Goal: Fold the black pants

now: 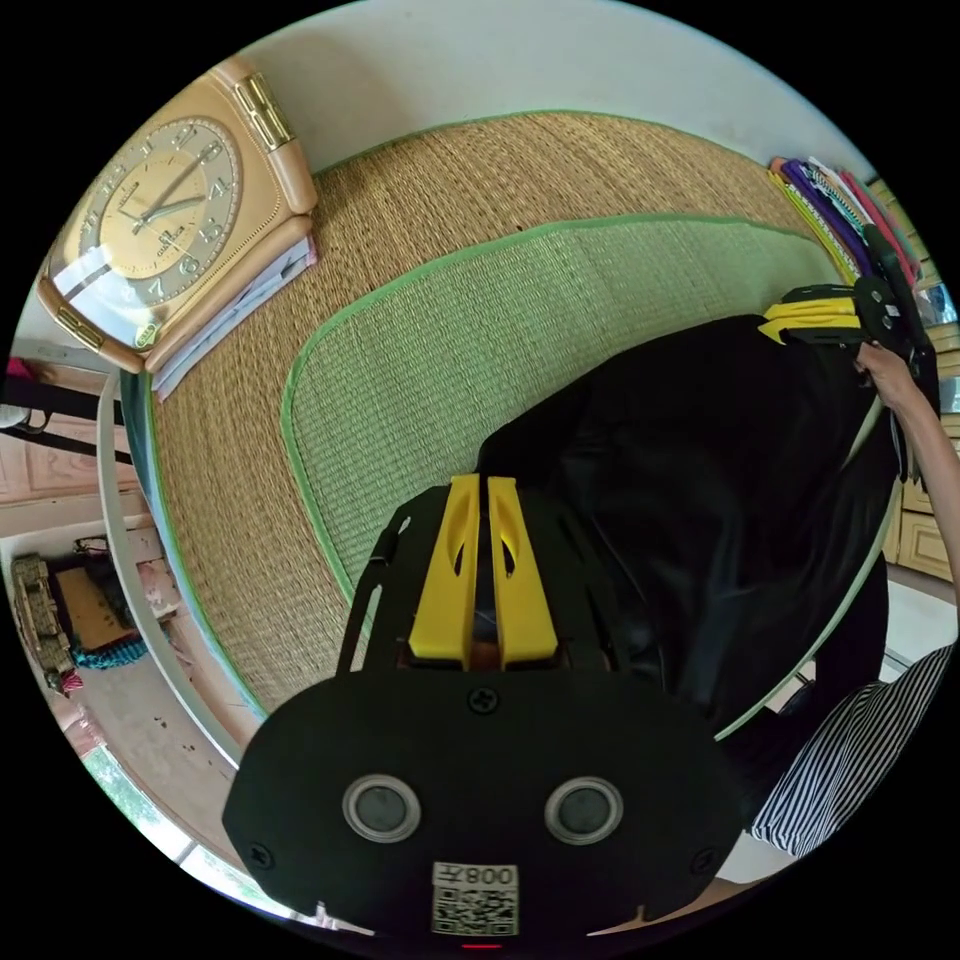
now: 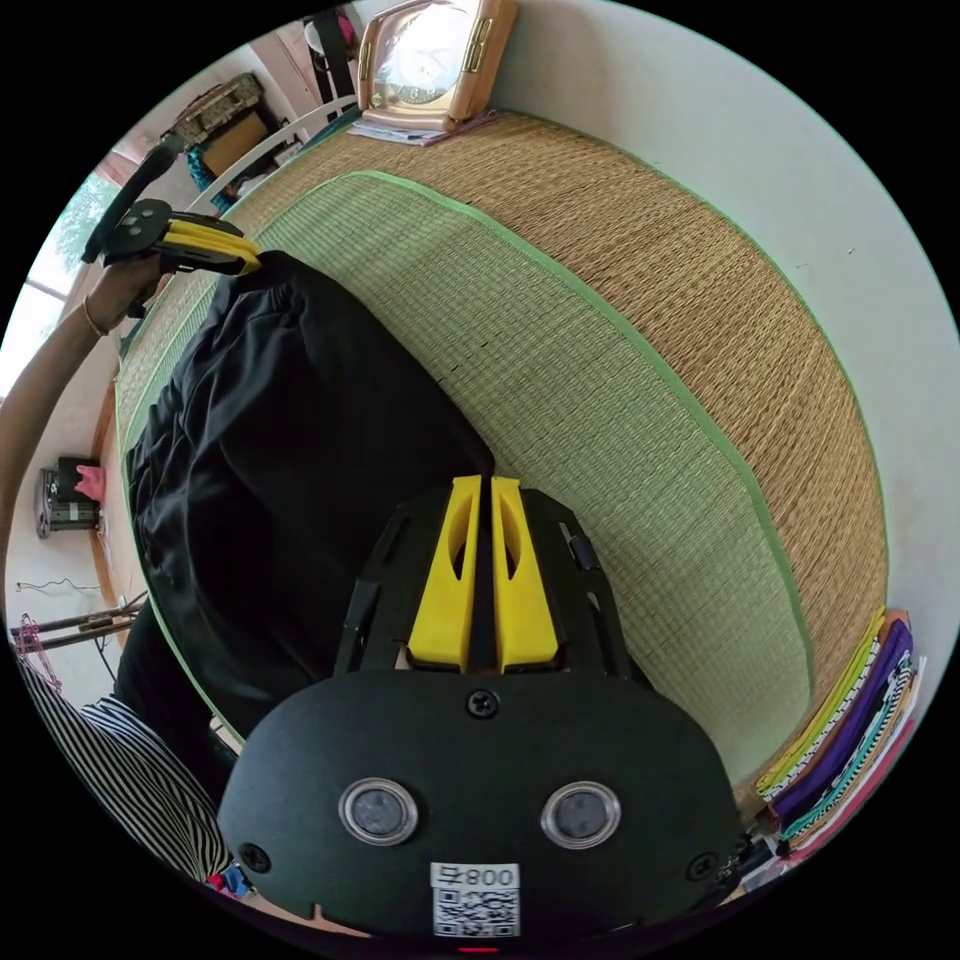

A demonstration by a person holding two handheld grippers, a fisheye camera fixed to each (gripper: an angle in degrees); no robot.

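Note:
The black pants [image 1: 700, 500] lie bunched on a green woven mat [image 1: 420, 380], stretched between the two grippers. My left gripper [image 1: 483, 482] has its yellow jaws shut on one corner of the pants. In the same view, the right gripper [image 1: 815, 320] pinches the far corner, held by a hand [image 1: 885, 370]. In the right gripper view, the pants [image 2: 280, 450] spread to the left, and my right gripper [image 2: 485, 482] is shut on their near corner. The left gripper [image 2: 225, 250] grips the far edge there.
A large clock [image 1: 170, 220] rests on papers [image 1: 240, 300] at the mat's far corner against a white wall. A stack of coloured folders [image 2: 850, 720] stands at the other end. A brown straw mat [image 2: 700, 300] lies beneath the green one. A person's striped garment [image 1: 860, 760] is close by.

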